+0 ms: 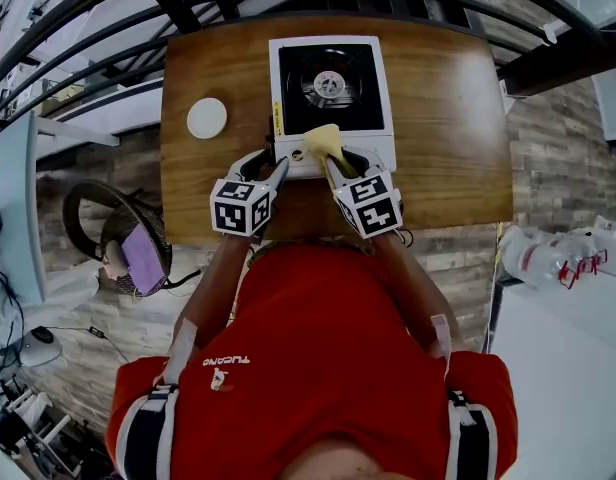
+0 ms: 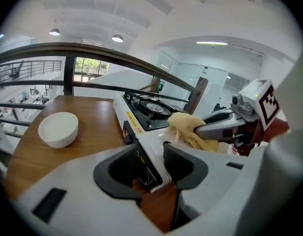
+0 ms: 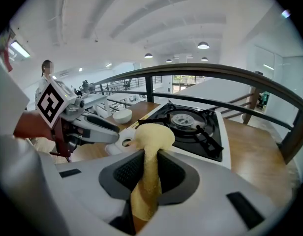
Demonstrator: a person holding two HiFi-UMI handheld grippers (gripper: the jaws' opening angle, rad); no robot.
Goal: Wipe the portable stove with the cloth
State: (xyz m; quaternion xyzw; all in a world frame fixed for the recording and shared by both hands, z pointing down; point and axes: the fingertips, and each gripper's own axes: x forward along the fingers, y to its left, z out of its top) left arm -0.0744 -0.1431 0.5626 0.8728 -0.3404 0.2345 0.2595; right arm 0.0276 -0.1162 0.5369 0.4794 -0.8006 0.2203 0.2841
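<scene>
The portable stove [image 1: 330, 93] is white with a black burner top and sits at the middle of the wooden table [image 1: 448, 118]. A yellow cloth [image 1: 323, 140] rests on the stove's near front edge, and my right gripper [image 1: 335, 171] is shut on it. In the right gripper view the cloth [image 3: 149, 136] hangs bunched between the jaws, over the stove [image 3: 191, 124]. My left gripper [image 1: 279, 173] stands open at the stove's front left corner [image 2: 141, 132], just left of the cloth [image 2: 188, 127].
A white bowl [image 1: 206, 118] stands on the table left of the stove, also seen in the left gripper view [image 2: 58, 128]. A dark railing [image 3: 215, 73] runs past the table's far side. A fan [image 1: 118, 238] stands on the floor at the left.
</scene>
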